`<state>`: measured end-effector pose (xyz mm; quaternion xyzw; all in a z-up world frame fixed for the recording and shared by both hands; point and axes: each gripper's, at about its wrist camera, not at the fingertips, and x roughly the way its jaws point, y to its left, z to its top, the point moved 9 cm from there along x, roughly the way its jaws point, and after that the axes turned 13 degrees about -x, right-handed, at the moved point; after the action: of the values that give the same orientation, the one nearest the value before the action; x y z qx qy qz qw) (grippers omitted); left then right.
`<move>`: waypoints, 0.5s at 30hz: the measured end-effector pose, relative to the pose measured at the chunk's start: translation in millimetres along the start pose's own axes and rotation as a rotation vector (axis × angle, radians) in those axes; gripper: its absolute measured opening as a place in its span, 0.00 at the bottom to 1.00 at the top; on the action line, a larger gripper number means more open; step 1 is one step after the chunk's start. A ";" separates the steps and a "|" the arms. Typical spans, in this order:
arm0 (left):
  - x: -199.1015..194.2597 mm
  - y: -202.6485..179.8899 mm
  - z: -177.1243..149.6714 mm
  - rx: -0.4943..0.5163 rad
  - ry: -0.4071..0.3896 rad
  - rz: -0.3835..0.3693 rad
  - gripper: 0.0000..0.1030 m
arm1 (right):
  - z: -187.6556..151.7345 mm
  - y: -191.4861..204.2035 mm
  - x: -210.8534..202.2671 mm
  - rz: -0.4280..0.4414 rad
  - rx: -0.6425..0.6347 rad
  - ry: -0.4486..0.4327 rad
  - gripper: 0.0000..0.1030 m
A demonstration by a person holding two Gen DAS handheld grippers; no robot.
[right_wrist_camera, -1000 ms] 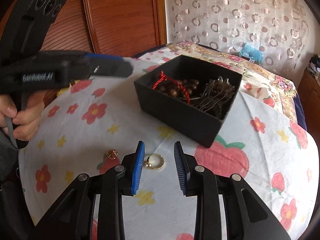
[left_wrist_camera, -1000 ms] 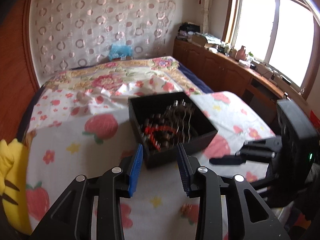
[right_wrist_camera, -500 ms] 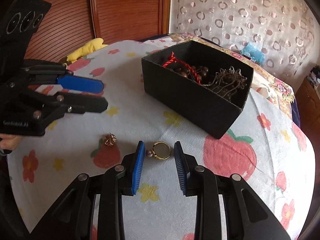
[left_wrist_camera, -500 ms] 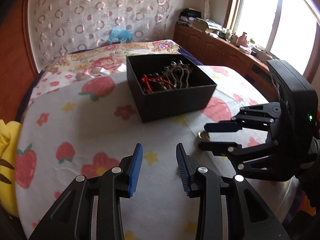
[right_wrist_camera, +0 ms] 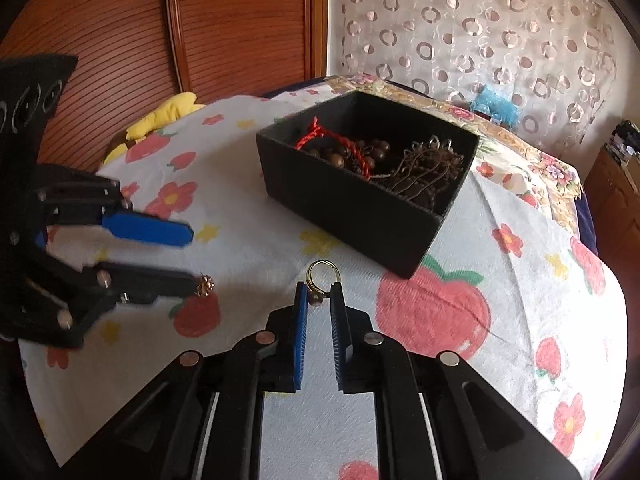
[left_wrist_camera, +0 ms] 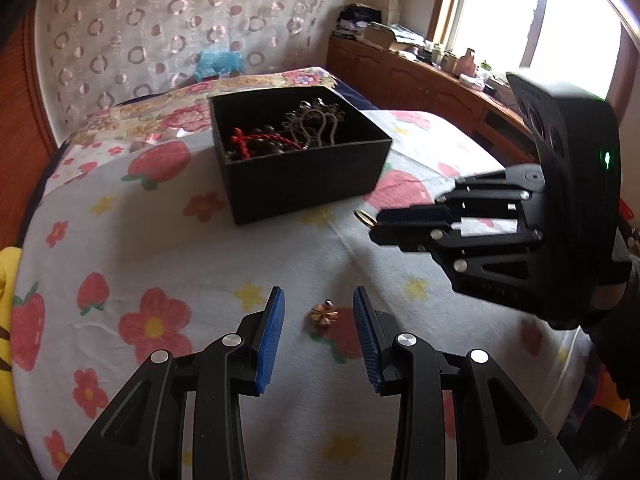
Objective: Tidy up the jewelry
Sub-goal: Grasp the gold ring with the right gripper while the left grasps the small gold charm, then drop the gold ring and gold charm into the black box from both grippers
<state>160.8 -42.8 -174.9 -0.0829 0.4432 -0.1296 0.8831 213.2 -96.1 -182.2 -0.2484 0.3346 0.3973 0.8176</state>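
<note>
The right gripper (right_wrist_camera: 319,300), its jaws just closed, pinches a gold ring (right_wrist_camera: 321,276) upright over the flowered tabletop (right_wrist_camera: 248,248), near the black jewelry box (right_wrist_camera: 360,208) of beads, while the left gripper (right_wrist_camera: 188,256) brackets a small gold charm (right_wrist_camera: 205,285) toward the left edge.

You are in a bedroom of a home. You work on a bed (left_wrist_camera: 132,248) covered with a white sheet printed with strawberries and flowers, and a flowered quilt (left_wrist_camera: 168,108) lies at its far edge. Behind it hangs a curtain (left_wrist_camera: 160,32) with ring patterns. Along the window (left_wrist_camera: 560,20) side runs a low wooden cabinet (left_wrist_camera: 420,84) with many small household things on top. A ribbed wooden panel (right_wrist_camera: 200,20) stands at the bed's far corner.
</note>
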 end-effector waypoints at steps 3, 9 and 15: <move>1.8 -4.8 -3.3 0.010 0.009 -0.005 0.33 | 0.5 -3.4 -2.3 -0.004 0.007 -0.004 0.13; 8.0 -8.7 -10.9 0.040 0.024 0.011 0.29 | -3.0 -5.3 -3.2 -0.007 0.016 -0.002 0.13; 11.7 -3.6 -11.3 0.042 0.024 0.033 0.12 | 0.2 -5.8 -5.1 -0.007 0.018 -0.013 0.13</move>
<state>157.8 -50.1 -189.6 -0.0556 0.4522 -0.1250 0.8814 215.6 -101.7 -177.5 -0.2396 0.3320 0.3929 0.8234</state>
